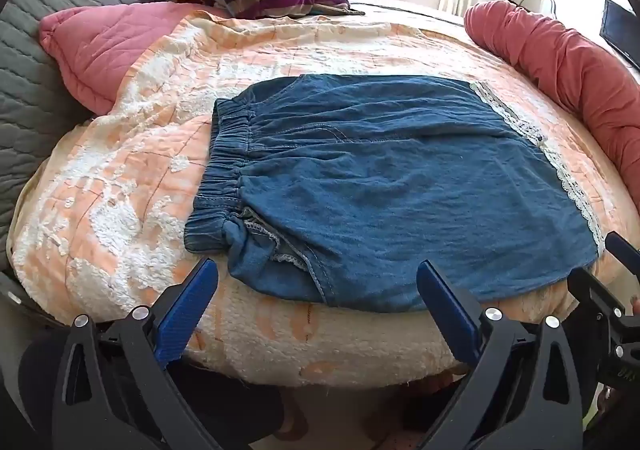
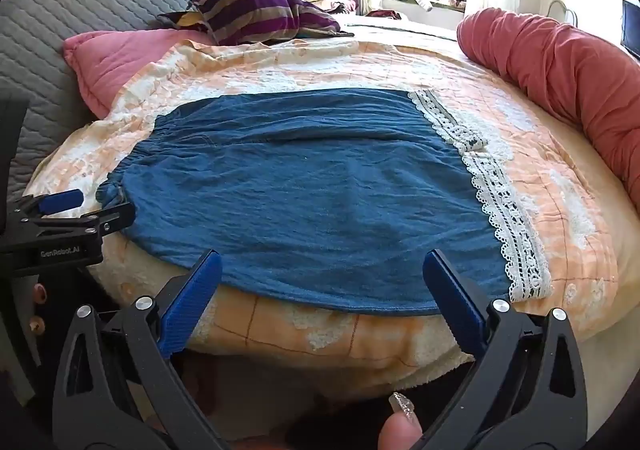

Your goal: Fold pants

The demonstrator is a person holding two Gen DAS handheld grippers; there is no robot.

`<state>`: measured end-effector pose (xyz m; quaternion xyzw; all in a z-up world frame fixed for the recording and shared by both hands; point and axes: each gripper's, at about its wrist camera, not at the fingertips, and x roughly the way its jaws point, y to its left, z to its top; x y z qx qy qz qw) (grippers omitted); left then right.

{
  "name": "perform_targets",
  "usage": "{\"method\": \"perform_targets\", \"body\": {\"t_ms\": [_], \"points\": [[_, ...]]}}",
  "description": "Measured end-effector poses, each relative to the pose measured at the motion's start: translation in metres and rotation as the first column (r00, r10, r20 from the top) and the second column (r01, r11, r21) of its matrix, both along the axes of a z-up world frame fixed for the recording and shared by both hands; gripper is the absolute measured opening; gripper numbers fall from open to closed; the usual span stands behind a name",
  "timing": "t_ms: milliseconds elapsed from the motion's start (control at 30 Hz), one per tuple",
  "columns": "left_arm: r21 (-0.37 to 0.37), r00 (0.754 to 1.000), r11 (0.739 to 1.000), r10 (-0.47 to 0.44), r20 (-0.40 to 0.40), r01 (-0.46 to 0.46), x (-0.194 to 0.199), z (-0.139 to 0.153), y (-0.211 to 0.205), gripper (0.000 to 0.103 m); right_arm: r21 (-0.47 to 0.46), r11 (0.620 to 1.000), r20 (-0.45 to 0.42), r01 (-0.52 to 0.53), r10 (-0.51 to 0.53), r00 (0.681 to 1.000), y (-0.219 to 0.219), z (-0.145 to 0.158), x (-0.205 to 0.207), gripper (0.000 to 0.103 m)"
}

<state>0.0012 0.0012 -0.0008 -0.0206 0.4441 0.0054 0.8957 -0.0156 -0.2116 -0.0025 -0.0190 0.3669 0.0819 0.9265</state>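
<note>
The pants [image 1: 392, 186] lie flat on the bed cover [image 1: 132, 186], directly ahead of and below both tongs, with the long axis running crosswise to them: waistband [image 1: 224, 170] toward the left, lace hem [image 2: 500, 206] toward the right. The left tongs [image 1: 316, 282] hang released over the near edge at the waistband end; the right tongs [image 2: 322, 274] (also released, nothing between the jaws) hang nearer the hem. Each end thus has its own closest tongs.

We see left tool [image 1: 318, 278], right tool [image 2: 322, 270]: black frames, ribbed blue pads [image 2: 188, 306], silver screws, white "GenRobot.AI" lettering; our fingertip [image 2: 400, 434] wears glittery nail.
</note>
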Motion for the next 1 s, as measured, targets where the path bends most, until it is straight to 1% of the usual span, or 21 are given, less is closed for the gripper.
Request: {"method": "perform_targets", "body": {"t_ms": [133, 167, 233, 300, 533, 567, 833, 1000], "points": [[0.015, 1.0, 1.0, 0.002, 0.006, -0.002, -0.001, 0.004, 0.002, 0.099, 0.003, 1.0, 0.004, 0.001, -0.001, 1.0, -0.003, 0.002, 0.001, 0.095], [0.022, 1.0, 1.0, 0.004, 0.01, -0.004, -0.003, 0.003, -0.001, 0.099, -0.022, 1.0, 0.016, 0.0, 0.001, 1.0, 0.003, 0.002, -0.001, 0.095], [0.025, 1.0, 1.0, 0.002, 0.008, -0.003, -0.002, 0.004, -0.001, 0.099, -0.022, 1.0, 0.017, 0.002, -0.001, 1.0, 0.004, 0.003, -0.001, 0.095], [0.014, 1.0, 1.0, 0.005, 0.01, -0.005, -0.004, 0.004, 0.003, 0.099, -0.021, 1.0, 0.013, -0.004, 0.004, 1.0, 0.002, 0.002, 0.001, 0.095], [0.012, 1.0, 1.0, 0.0, 0.014, -0.001, -0.003, 0.005, 0.009, 0.099, -0.022, 1.0, 0.018, -0.003, 0.003, 1.0, 0.001, 0.004, -0.003, 0.095], [0.022, 1.0, 1.0, 0.006, 0.017, -0.007, -0.003, 0.003, -0.001, 0.099, -0.024, 1.0, 0.017, -0.001, 0.001, 1.0, 0.001, 0.003, -0.003, 0.095], [0.019, 1.0, 1.0, 0.002, 0.015, -0.002, -0.005, 0.003, -0.002, 0.099, -0.03, 1.0, 0.021, 0.002, -0.001, 1.0, 0.003, 0.003, -0.003, 0.095], [0.019, 1.0, 1.0, 0.003, 0.014, -0.004, -0.005, 0.004, -0.003, 0.099, -0.018, 1.0, 0.009, 0.004, -0.004, 1.0, 0.001, 0.003, -0.002, 0.095]]}}
